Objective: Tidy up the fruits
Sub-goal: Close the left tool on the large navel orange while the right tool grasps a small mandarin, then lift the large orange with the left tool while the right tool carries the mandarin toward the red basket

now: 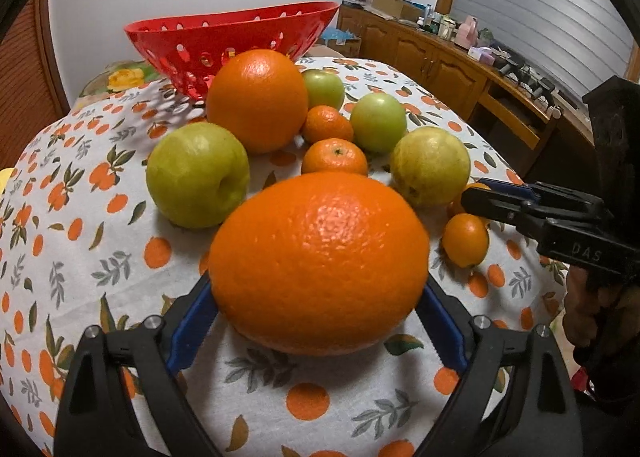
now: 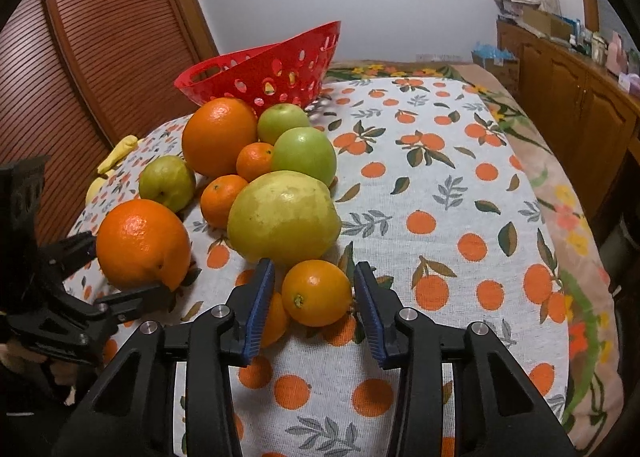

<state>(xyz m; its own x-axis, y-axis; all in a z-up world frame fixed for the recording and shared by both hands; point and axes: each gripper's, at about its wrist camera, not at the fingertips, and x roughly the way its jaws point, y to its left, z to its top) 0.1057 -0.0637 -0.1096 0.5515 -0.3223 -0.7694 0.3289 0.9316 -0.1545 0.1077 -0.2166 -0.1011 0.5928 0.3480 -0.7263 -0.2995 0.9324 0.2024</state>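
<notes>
A: What lies on the worktop?

B: A cloth printed with oranges and leaves covers it, and a cluster of fruit sits on the cloth. At the far end stands a red basket with round holes in its wall. In front of it are a big orange, two green apples, two mandarins, a yellow-green apple at the left and a pale yellow-green fruit at the right.

A: Where is the left hand-held gripper?

B: Low at the near edge of the cluster. Its two blue pads stand wide apart on either side of a second large orange, which rests on the cloth. The pads sit close against the orange's sides; I cannot tell whether they press on it.

A: And the right hand-held gripper?

B: It comes in from the right. A small orange lies on the cloth between its blue pads, just in front of the pale fruit. The jaws are fairly narrow, yet a sliver of space shows on each side, so they do not grip it. Another small orange fruit peeks out behind the left pad.
</notes>
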